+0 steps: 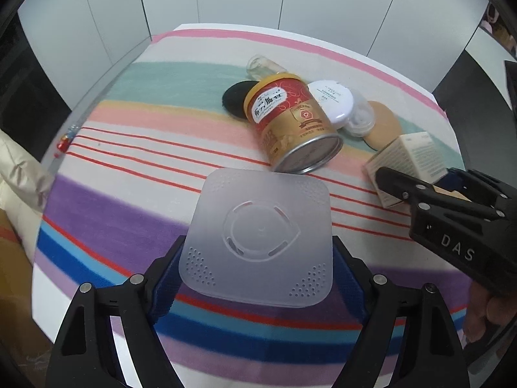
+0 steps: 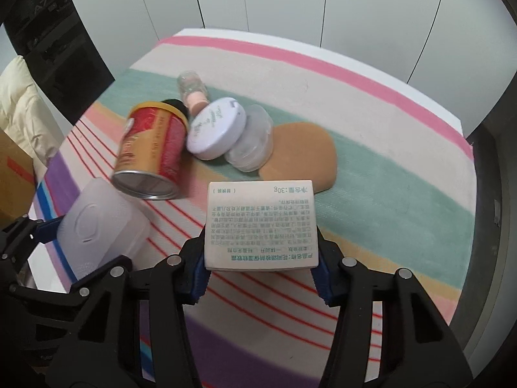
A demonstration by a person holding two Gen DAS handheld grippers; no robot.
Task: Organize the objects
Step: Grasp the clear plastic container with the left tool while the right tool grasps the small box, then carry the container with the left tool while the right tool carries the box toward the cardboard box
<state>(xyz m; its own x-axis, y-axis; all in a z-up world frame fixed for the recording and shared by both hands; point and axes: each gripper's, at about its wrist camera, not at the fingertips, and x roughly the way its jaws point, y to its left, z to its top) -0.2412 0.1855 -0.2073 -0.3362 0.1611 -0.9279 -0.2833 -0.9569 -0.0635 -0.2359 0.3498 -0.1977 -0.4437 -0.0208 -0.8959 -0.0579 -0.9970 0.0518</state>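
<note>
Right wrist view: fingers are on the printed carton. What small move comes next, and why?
Probably lift the carton slightly and carry it clear. The right gripper already clamps its sides, while the tan puff and tipped can lie close behind, so dragging might disturb them.

Both tools are matte black plastic with angular, ribbed arms. The left gripper (image 1: 257,265) has two broad arms studded with round silver pivot pins, and its fingers (image 1: 163,283) are lined with blue textured pads. The right gripper (image 2: 260,258) is built the same way: silver pins along the arms, blue ridged pads (image 2: 197,271) on the inner faces. At three o'clock in the left wrist view its housing carries raised letters "DAS" (pale on black), with small silver screws nearby.
</note>
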